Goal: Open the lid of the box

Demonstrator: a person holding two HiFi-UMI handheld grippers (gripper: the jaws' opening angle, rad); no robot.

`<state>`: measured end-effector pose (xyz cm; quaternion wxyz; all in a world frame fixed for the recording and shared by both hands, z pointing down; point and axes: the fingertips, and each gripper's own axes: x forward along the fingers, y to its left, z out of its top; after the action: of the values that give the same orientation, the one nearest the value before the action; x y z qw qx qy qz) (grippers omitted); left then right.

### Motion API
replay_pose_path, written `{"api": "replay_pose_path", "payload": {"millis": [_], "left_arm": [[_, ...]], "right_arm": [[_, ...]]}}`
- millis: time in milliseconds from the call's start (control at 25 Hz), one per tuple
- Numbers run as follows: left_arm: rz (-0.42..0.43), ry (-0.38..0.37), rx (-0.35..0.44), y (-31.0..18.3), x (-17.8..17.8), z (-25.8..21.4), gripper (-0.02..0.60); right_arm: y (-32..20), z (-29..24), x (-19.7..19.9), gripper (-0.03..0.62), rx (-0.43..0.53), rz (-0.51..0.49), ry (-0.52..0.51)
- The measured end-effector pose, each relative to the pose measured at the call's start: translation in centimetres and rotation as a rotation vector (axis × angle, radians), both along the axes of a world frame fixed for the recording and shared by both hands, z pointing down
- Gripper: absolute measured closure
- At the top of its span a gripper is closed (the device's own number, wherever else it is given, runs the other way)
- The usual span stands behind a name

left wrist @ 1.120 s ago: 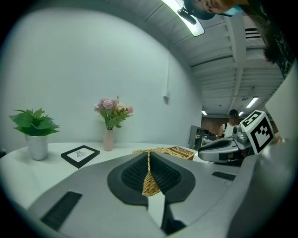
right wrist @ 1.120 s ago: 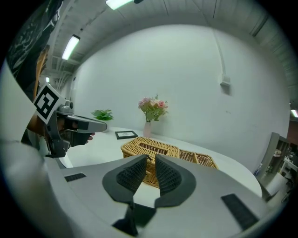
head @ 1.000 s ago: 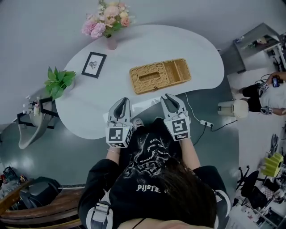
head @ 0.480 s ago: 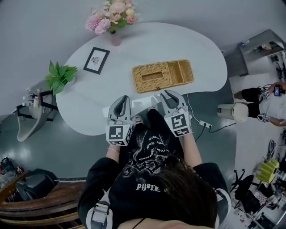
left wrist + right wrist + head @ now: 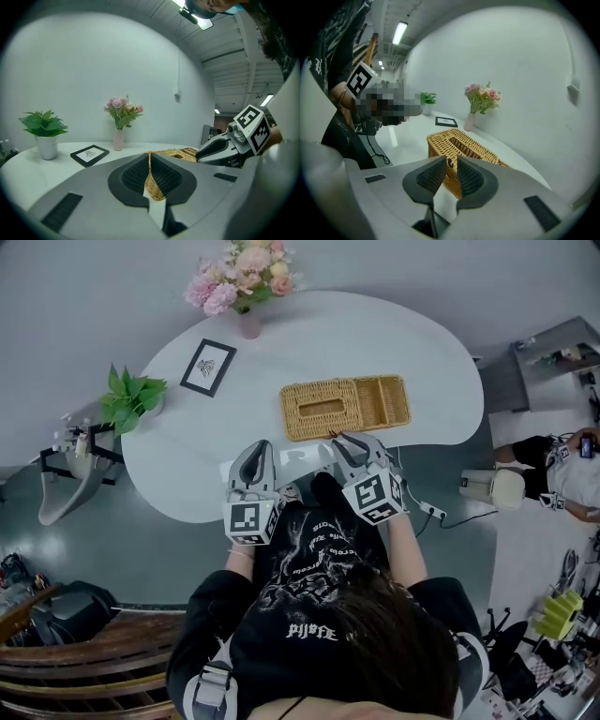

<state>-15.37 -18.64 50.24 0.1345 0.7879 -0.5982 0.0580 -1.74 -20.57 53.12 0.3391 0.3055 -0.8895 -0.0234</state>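
Observation:
A woven wicker box (image 5: 345,407) lies on the white table (image 5: 412,343). Its left part carries a lid with a slot, and its right part is an open compartment. My right gripper (image 5: 345,441) hovers at the box's near edge, jaws open by a narrow gap. In the right gripper view the right gripper (image 5: 451,160) points at the box (image 5: 459,143), and a small clasp (image 5: 450,162) on the box's front shows through the gap. My left gripper (image 5: 253,448) is over the table's near edge, left of the box. The left gripper (image 5: 149,154) is shut on nothing, with the box (image 5: 180,152) behind it.
A vase of pink flowers (image 5: 248,322) stands at the table's far side, with a black picture frame (image 5: 207,367) and a potted plant (image 5: 131,395) to the left. A power strip with its cable (image 5: 427,509) lies on the floor at right, near a white stool (image 5: 492,486) and another person (image 5: 562,460).
My right gripper has moved forward and now reaches the box's near edge. The left gripper has barely moved. The head view has shifted slightly.

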Motion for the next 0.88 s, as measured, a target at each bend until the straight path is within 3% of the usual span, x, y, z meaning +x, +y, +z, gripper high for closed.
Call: {"api": "replay_pose_path", "payload": {"millis": [360, 560, 880], "left_arm": [[-0.012, -0.014, -0.015, -1.0, 0.5, 0.3, 0.554], [-0.015, -0.014, -0.026, -1.5, 0.5, 0.7, 0.554], [-0.017, -0.013, -0.029, -2.1, 0.4, 0.9, 0.554]], "right_arm": [[-0.3, 1.1, -0.1, 0.502, -0.034, -0.074, 0.036], [-0.3, 1.3, -0.4, 0.551, -0.025, -0.103, 0.07], [-0.3, 1.3, -0.6, 0.556, -0.066, -0.151, 0.077]]}}
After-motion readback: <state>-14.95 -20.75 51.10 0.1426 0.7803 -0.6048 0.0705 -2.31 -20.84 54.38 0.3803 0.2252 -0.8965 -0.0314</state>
